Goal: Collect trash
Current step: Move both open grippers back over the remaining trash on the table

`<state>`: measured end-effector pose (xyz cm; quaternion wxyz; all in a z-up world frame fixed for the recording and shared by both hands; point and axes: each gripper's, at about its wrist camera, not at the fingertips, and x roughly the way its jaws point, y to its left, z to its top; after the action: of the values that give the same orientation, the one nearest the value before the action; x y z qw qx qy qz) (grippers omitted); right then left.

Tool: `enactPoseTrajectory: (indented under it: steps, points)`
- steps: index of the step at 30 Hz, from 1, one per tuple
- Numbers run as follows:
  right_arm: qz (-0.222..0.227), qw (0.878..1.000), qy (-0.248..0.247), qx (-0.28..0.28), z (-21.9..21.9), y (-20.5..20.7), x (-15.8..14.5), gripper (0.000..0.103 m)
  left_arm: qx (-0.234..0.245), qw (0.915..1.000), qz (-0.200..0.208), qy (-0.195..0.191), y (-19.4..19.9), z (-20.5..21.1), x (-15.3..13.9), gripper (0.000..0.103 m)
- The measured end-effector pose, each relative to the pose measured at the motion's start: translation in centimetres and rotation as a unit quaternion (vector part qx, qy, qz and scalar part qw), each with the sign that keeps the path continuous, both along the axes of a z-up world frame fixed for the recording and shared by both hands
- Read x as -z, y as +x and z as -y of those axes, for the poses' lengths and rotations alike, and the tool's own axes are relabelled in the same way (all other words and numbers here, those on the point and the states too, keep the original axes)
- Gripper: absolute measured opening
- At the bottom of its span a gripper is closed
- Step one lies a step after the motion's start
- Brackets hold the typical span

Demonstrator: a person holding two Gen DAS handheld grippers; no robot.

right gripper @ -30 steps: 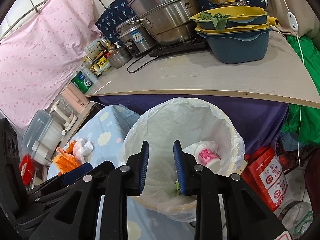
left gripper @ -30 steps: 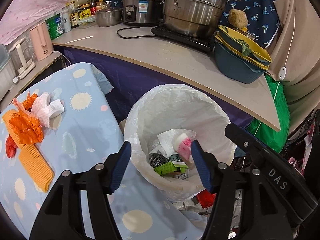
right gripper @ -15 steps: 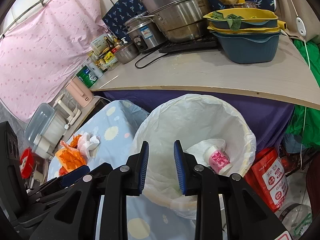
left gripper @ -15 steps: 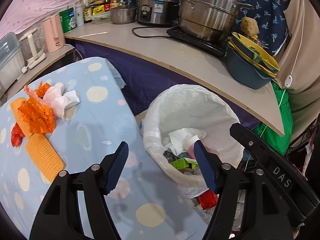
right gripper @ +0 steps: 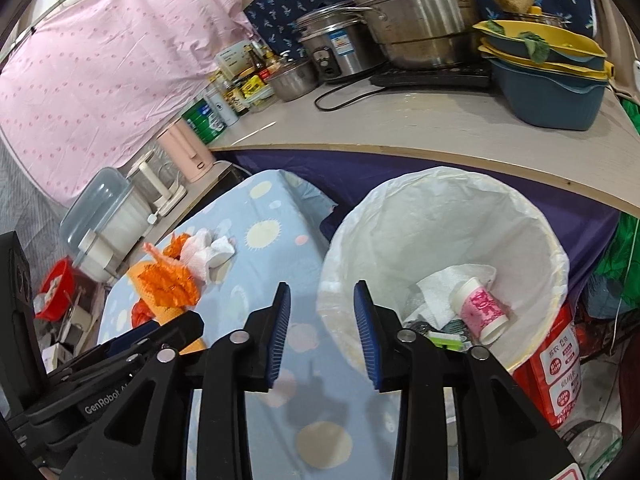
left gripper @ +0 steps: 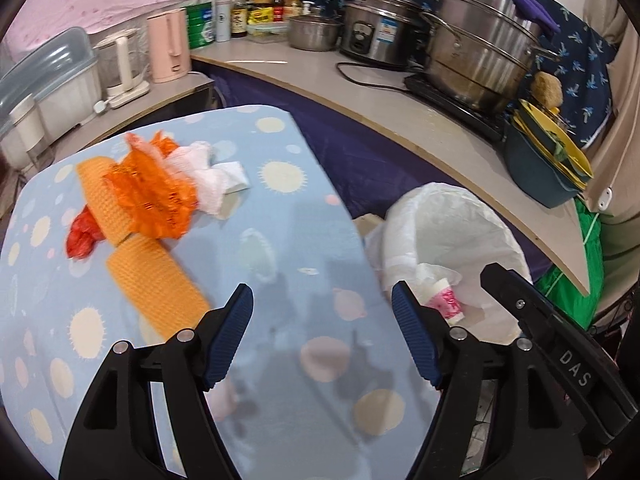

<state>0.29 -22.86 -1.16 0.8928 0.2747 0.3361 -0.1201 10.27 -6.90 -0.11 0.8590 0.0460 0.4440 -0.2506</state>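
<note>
On the blue spotted tablecloth (left gripper: 280, 264) lies a pile of trash: crumpled orange plastic (left gripper: 152, 192), white tissue (left gripper: 208, 176), a red wrapper (left gripper: 82, 236) and orange mesh strips (left gripper: 156, 280). The white-lined bin (left gripper: 456, 240) stands to the right of the table and holds a pink-and-white cup (right gripper: 482, 312) and paper. My left gripper (left gripper: 322, 308) hangs over the table's right part with its jaws opening and nothing between them. My right gripper (right gripper: 322, 308) hovers between the table edge and the bin (right gripper: 440, 240), its jaws also opening and empty. The same trash pile (right gripper: 176, 272) shows in the right wrist view.
A curved counter (left gripper: 400, 100) behind carries steel pots (left gripper: 480, 60), a rice cooker (left gripper: 376, 28), stacked blue and yellow basins (left gripper: 548, 164), bottles and a pink kettle (left gripper: 170, 46). A red carton (right gripper: 556, 376) stands on the floor right of the bin.
Both grippers have swung left from above the bin towards the table. The trash pile now sits nearer the middle of the left wrist view. Both pairs of jaws stand wider.
</note>
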Motion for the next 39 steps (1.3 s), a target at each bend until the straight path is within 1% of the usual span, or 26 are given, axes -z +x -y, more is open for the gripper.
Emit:
enactPoseTrajectory:
  steps: [1, 3, 7, 11, 12, 19, 23, 29, 39]
  points:
    - [-0.002, 1.000, -0.001, -0.007, -0.6, 0.3, 0.0, 0.034, -0.007, 1.0000, -0.001, 0.000, 0.2, -0.8, 0.1, 0.070]
    - [-0.004, 1.000, -0.004, -0.020, -1.8, 0.9, 0.1, 0.035, -0.023, 0.9997, -0.005, -0.003, 0.7, -2.4, 0.2, 0.077]
    - [-0.010, 0.999, -0.008, -0.047, -4.4, 2.3, 0.4, 0.040, -0.058, 0.9981, -0.016, -0.015, 1.8, -6.3, 0.4, 0.077]
    - [-0.015, 0.997, -0.012, -0.078, -7.3, 4.0, 0.9, 0.044, -0.092, 0.9954, -0.018, -0.015, 2.9, -9.9, 0.6, 0.078]
    - [-0.017, 0.996, -0.013, -0.085, -8.1, 4.4, 1.1, 0.045, -0.103, 0.9944, -0.019, -0.012, 3.2, -10.8, 0.7, 0.078]
    - [-0.035, 0.990, -0.014, -0.132, -12.7, 7.3, 2.6, 0.049, -0.161, 0.9868, -0.017, 0.005, 4.8, -16.1, 1.3, 0.078]
    - [-0.047, 0.986, -0.018, -0.156, -15.0, 8.9, 3.5, 0.052, -0.182, 0.9831, -0.016, 0.011, 5.7, -18.6, 1.7, 0.078]
    - [-0.068, 0.981, -0.019, -0.180, -17.5, 11.1, 5.2, 0.054, -0.202, 0.9791, -0.025, 0.009, 7.5, -20.9, 2.4, 0.078]
    - [-0.099, 0.975, -0.018, -0.199, -19.8, 14.3, 8.1, 0.054, -0.208, 0.9776, -0.034, 0.009, 11.1, -22.1, 3.9, 0.078]
